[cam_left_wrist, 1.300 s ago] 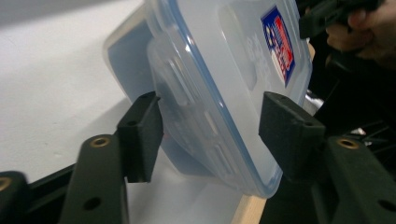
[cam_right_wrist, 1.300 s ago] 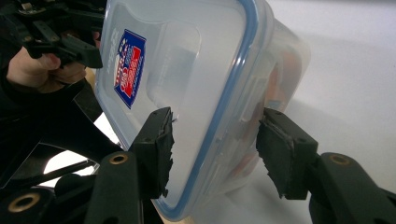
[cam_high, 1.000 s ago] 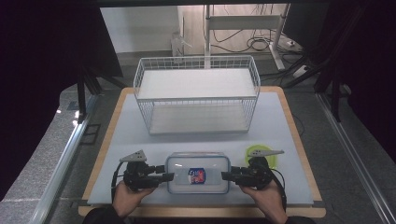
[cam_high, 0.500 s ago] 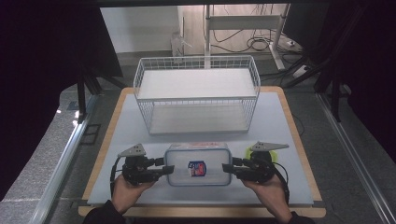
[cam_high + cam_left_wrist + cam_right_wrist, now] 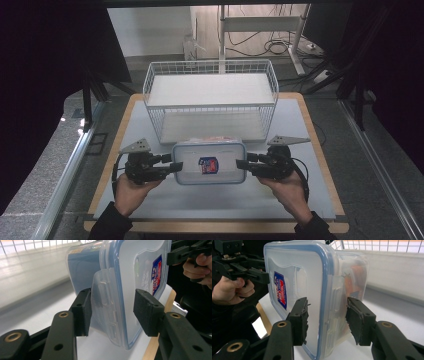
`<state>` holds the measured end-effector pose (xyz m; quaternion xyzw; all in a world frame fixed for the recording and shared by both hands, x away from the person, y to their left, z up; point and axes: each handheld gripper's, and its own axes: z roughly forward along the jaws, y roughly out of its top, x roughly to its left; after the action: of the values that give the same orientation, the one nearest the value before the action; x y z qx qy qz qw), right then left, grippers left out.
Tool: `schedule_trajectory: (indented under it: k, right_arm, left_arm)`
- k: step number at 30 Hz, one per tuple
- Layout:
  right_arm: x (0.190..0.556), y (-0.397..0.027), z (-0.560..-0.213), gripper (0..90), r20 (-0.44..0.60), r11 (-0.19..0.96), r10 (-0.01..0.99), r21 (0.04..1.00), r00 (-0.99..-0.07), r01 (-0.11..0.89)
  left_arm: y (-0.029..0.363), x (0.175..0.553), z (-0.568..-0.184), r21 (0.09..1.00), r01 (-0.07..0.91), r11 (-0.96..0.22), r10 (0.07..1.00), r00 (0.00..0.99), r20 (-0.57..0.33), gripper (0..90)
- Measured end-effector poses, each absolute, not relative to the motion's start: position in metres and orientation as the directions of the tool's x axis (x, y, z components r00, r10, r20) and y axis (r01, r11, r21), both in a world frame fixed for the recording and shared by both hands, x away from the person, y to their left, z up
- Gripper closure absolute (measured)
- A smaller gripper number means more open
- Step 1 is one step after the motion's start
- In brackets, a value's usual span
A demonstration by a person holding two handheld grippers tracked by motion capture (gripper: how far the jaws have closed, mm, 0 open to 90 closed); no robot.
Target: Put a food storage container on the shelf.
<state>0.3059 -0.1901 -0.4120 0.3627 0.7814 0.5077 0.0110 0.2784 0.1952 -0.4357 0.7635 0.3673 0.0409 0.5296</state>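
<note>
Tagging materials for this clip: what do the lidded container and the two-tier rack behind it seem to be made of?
The container looks like clear, glossy plastic: contents show faintly through its walls, and its blue-edged lid has moulded snap flaps. The rack appears to be white-coated metal wire, a thin grid with a smooth, even finish; its shelves look like flat white panels, material unclear.

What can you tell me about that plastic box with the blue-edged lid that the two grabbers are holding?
The plastic box is a clear, rounded rectangle with a blue-rimmed lid, hinged side clips and a red-and-blue sticker on top. Something orange shows dimly through its wall in the right gripper view. It hangs level in front of the white wire rack, apparently clear of the table. The left gripper and the right gripper each clamp one short end, one pad on the lid and one underneath.
</note>
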Motion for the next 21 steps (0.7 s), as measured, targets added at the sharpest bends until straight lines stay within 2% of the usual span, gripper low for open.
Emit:
schedule_trajectory:
  k: [21]
  right_arm:
    - [0.348, -0.19, -0.364, 53.3, 0.36, 0.164, 0.569, 0.831, -0.739, 0.532]
  left_arm:
    - [0.197, 0.32, -0.375, 0.862, 0.476, -0.175, 0.62, 0.733, -0.28, 49.6]
